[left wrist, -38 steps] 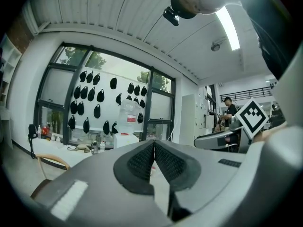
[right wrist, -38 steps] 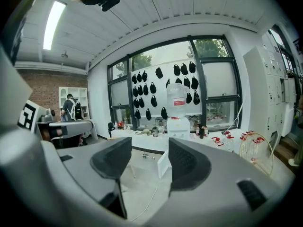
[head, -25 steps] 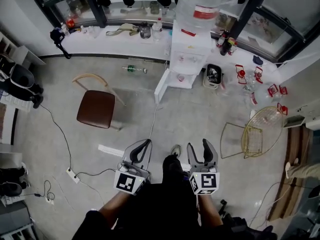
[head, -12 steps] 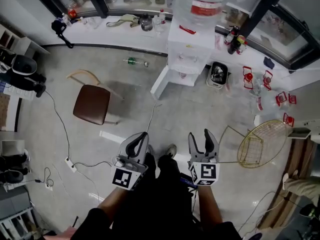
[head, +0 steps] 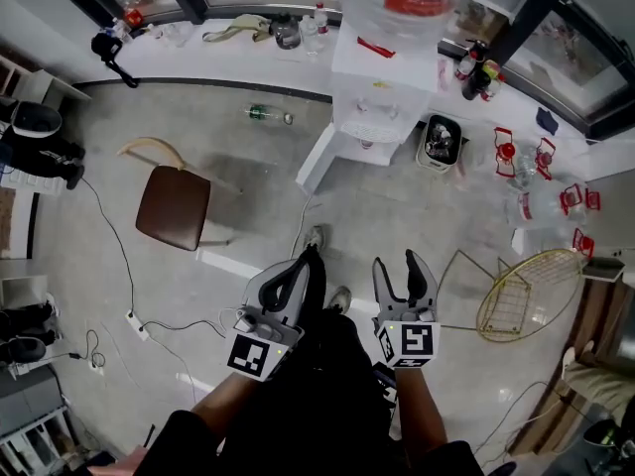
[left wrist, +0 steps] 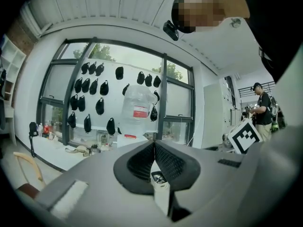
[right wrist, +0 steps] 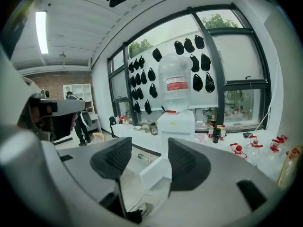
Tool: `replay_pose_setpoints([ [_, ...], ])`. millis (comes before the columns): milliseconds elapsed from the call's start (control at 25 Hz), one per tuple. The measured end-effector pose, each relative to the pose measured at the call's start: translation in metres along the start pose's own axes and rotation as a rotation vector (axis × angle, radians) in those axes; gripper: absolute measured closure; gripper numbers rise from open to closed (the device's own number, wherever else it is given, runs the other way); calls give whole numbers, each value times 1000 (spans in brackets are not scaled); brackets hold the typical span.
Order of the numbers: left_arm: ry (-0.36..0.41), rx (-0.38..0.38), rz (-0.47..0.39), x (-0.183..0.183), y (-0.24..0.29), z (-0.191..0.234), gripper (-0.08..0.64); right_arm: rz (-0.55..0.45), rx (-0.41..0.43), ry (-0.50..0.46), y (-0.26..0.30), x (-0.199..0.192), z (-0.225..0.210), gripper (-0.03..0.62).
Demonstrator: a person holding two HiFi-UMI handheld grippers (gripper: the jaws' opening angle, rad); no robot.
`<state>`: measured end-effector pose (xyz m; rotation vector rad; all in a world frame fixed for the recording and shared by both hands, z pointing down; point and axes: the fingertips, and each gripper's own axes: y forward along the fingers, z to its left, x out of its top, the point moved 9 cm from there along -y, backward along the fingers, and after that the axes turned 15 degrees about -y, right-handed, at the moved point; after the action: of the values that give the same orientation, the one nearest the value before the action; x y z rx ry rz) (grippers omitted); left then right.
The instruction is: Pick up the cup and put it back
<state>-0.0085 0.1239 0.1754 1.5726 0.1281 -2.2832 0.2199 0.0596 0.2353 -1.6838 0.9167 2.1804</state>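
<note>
Wooden chair [head: 174,206]: left, on the grey floor, brown seat, well apart from both grippers.
Green bottle [head: 263,114]: lying on the floor, far, near the white ledge.
Left gripper [head: 310,258]: near centre, jaw tips together, nothing clamped.
Water dispenser [head: 382,77]: far centre, white, a big clear jug on top.
Right gripper [head: 399,266]: just right of the left one, jaws apart, empty.
Bin [head: 439,142]: right of the dispenser.
Cup: cannot be made out in any view.

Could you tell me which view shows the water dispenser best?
The right gripper view: the water dispenser shows bottle and cabinet. In the left gripper view fingers mostly hide its cabinet; the head view crops its bottle.
</note>
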Motion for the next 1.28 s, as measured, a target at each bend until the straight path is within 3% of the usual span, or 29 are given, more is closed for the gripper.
replay_pose_setpoints([
  [120,-21,8,10,-14,25,23,552,4,11,-29,34,-7,-6,367],
  [520,-38,14,-13,-61,110,91,552,-1,17,9,130,-50,-28,367],
  [1040,-36,-1,2,-207,219,216,552,-20,4,-46,280,-193,-35,365],
  [1280,-30,-4,-46,-274,257,266,552,-15,17,-80,331,-273,-33,365],
])
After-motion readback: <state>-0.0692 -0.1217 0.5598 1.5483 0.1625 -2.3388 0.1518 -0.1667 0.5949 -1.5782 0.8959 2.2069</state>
